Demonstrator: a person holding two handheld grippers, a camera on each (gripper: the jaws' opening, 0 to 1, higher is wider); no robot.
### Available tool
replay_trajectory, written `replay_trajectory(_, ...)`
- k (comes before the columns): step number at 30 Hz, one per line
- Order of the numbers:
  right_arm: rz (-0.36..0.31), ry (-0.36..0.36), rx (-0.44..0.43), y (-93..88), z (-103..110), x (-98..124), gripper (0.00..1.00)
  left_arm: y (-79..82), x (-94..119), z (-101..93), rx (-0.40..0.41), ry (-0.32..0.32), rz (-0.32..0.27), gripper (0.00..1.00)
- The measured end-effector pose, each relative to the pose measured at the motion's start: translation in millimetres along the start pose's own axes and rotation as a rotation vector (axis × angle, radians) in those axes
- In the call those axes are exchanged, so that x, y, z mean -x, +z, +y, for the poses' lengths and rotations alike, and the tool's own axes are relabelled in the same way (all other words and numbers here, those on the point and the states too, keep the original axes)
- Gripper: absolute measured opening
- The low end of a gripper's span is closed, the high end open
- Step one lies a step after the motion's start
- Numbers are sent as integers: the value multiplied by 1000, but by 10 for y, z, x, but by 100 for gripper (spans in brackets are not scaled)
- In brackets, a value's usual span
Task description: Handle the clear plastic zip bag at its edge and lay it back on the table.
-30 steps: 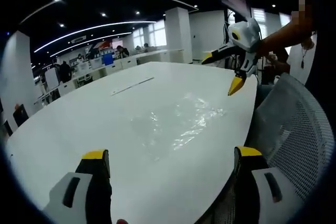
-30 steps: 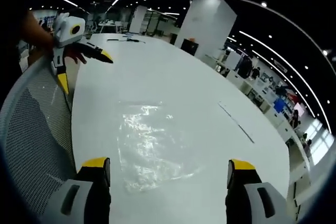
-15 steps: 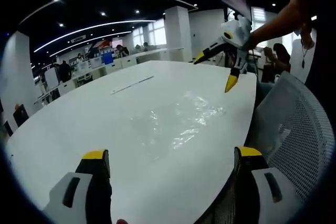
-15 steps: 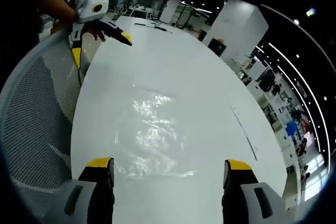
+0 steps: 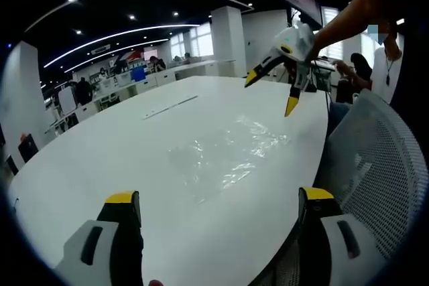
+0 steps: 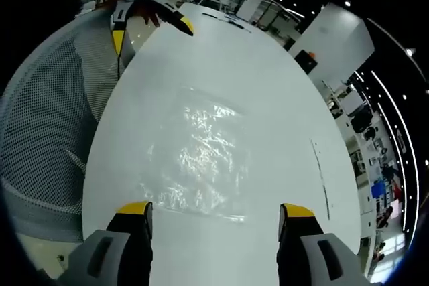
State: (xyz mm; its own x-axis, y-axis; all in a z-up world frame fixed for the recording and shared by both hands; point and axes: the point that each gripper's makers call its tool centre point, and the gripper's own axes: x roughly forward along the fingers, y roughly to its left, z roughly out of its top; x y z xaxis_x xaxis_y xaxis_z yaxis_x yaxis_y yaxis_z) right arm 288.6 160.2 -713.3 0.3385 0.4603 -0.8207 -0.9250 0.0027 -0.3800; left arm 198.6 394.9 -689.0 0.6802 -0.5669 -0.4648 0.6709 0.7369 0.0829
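While the bag (image 6: 201,159) is lying flat mid-frame on the surface (image 6: 268,85), both hand-held grippers, left (image 5: 214,209) and right (image 6: 214,216), are hovering open-jawed, so grabbing its edge looks not yet begun.

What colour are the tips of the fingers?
Yellow. The right gripper shows it best in the right gripper view, on its fingers.
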Motion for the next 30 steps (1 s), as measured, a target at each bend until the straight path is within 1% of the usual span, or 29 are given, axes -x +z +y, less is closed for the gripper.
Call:
replay_trajectory(3,17,24,35,-36,11,-46,71,-13,-3,-1,-4,-1,5,97)
replay_trajectory(5,42,40,69,-107,6,-104,66,-24,-5,-5,-6,-2,11,97)
replay_trajectory(8,57,63,66,-149,25,-144,59,-44,-11,-9,-10,-4,19,96)
replay_trajectory(10,73,77,91,-164,40,-158,56,-59,-16,-13,-12,-8,24,96)
replay_trajectory(12,80,94,120,-190,66,-207,54,-68,-20,-27,-13,-13,31,95)
replay_trajectory(13,90,103,150,-208,73,-219,53,-73,-21,-31,-14,-14,34,95)
replay_trajectory(18,119,138,190,-294,119,-310,46,-95,-23,-38,-16,-18,44,94)
replay_trajectory(21,144,169,230,-343,154,-356,43,-92,-23,-44,-16,-17,46,94)
replay_trajectory(23,142,193,225,-335,162,-372,39,-97,-25,-42,-18,-18,48,93)
replay_trajectory(24,143,205,171,-342,180,-408,38,-100,-26,-42,-18,-18,50,93)
replay_trajectory(26,143,213,172,-350,131,-465,37,-95,-26,-45,-18,-18,50,93)
replay_trajectory(28,144,230,177,-328,150,-473,33,-96,-27,-42,-18,-18,50,92)
replay_trajectory(30,150,256,170,-313,183,-493,32,-101,-28,-38,-15,-18,51,92)
